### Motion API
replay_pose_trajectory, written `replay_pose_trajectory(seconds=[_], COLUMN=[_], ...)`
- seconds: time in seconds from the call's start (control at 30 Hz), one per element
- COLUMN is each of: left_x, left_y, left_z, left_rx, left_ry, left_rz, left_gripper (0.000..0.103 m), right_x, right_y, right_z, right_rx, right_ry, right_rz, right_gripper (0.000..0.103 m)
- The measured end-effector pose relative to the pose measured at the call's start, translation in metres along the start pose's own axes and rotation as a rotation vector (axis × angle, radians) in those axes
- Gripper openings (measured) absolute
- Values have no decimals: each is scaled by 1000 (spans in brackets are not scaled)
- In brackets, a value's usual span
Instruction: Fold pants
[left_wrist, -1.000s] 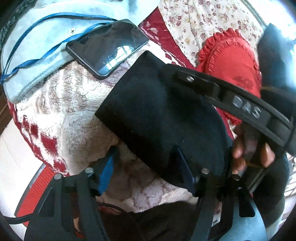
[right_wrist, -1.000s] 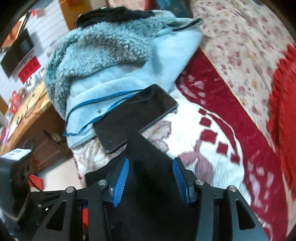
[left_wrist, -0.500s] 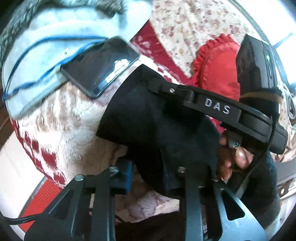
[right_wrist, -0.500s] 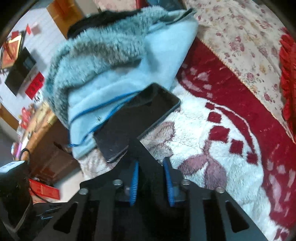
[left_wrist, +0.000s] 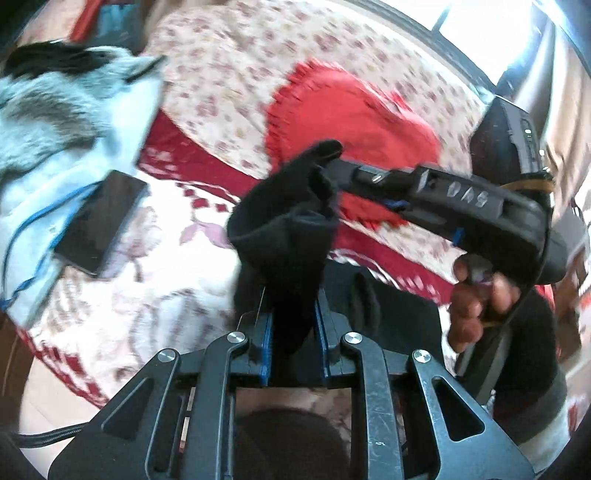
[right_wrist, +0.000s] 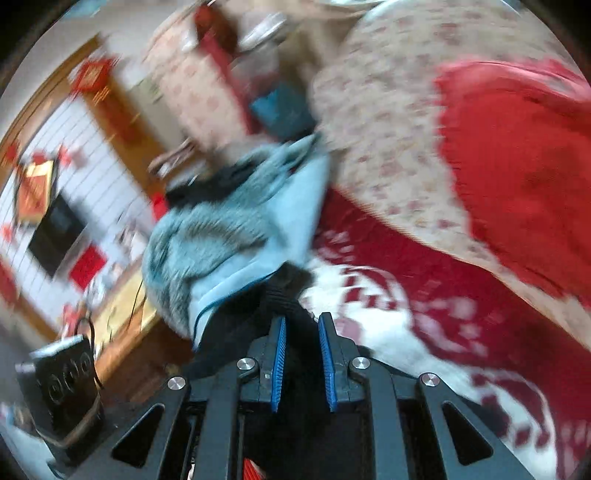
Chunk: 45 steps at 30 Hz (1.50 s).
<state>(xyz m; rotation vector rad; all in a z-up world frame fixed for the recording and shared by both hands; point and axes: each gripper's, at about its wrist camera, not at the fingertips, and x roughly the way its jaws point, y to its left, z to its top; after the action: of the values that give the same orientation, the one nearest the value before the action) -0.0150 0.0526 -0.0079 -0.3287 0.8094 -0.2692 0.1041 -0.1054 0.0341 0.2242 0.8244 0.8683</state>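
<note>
Each camera sits on its gripper, very near, looking forward along the fingers over the bed. Both views share the red cushion (left_wrist: 351, 122) (right_wrist: 517, 166) far off and the blue fleece (left_wrist: 55, 122) (right_wrist: 221, 236) on the left.

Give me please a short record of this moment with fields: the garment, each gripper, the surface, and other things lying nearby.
garment: black pants, bunched and lifted off the blanket
left gripper: shut on the pants
right gripper: shut on the pants; also seen in the left wrist view pinching the upper edge
surface: red and white plush blanket
nearby: phone lying partly on a light blue fleece garment; red frilled cushion behind
image quality: right wrist view blurred
</note>
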Motion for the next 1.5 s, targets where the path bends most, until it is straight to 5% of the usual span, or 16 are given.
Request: replay_pose_trajectory(seconds=[0.07,0.17,0.3,0.43,0.6,0.63,0.7,0.8,1.03,1.2,1.37,1.5], left_x=[12,29,38,35,33,33,30,23,7,19,35,32], left_y=[-14,-30,-39,-43,-39,-39,-39,-40,-83,-127,-139,-125], left_z=[-5,-14,-19,-19,-27,-28,-29,-25,-14,-21,-37,-35], left_rx=[41,89,130,149,167,172,176,175,236,303,333,332], left_ry=[41,90,102,102,109,108,104,99,67,126,246,237], left_rz=[-1,9,42,58,71,76,80,69,-47,-145,-210,-156], left_gripper=[18,18,18,18,18,18,18,18,18,18,21,21], right_x=[-28,-58,-64,-49,-21,-13,-3,-2,-57,-110,-143,-135], right_y=[-20,-49,-64,-64,-57,-54,-51,-44,-27,-42,-86,-127], right_z=[-10,-30,-52,-65,-70,-69,-69,-68,-50,-57,-96,-124], right_rx=[109,305,461,474,500,498,486,426,267,241,326,388], right_ry=[-63,-132,-119,-42,33,53,67,54,-52,-99,-68,5], right_rz=[-27,4,77,12,75,77,55,19,-46,-149,-252,-385], right_gripper=[21,53,57,58,58,58,36,18,14,14,12,12])
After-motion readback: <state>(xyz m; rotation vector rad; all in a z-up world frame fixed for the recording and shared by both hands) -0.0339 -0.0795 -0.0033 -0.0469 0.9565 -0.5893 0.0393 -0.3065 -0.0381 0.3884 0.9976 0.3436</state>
